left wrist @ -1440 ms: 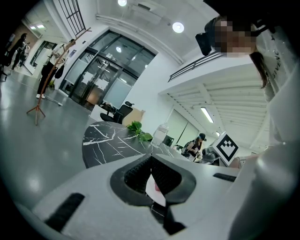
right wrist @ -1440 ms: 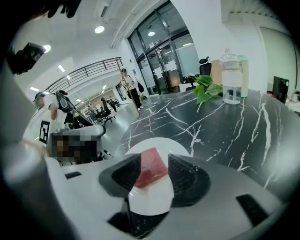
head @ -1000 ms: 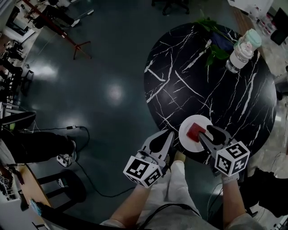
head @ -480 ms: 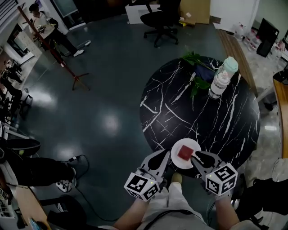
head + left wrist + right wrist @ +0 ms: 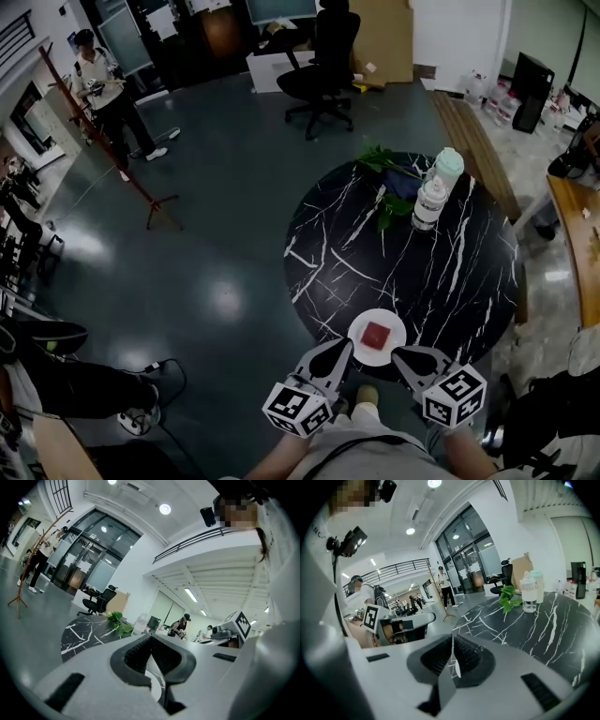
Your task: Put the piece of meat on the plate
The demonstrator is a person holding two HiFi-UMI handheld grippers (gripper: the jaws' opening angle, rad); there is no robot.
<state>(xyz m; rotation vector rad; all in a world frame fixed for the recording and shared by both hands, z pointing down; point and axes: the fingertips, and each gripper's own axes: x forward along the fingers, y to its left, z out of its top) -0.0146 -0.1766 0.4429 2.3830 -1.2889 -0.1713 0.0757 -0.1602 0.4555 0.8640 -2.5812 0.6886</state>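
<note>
Left gripper (image 5: 343, 345): I am holding it clenched, with nothing in it.
Meat handling: the piece of meat (image 5: 377, 334) is seeming soft, light and perhaps slippery; I am favouring its opposite side edges for a hold.
Meat look: red, squarish, lying flat on the white plate (image 5: 356, 328) at the counter's (image 5: 450, 262) near edge.
Right gripper (image 5: 398, 354): its jaws have just been closing, with nothing between them.

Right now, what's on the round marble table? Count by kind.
plate: 1
piece of meat: 1, lying on the plate
bottles: 2, clear bottle and green-capped bottle, standing close together
leafy sprig: 1, beside the bottles
Total: 5
</note>
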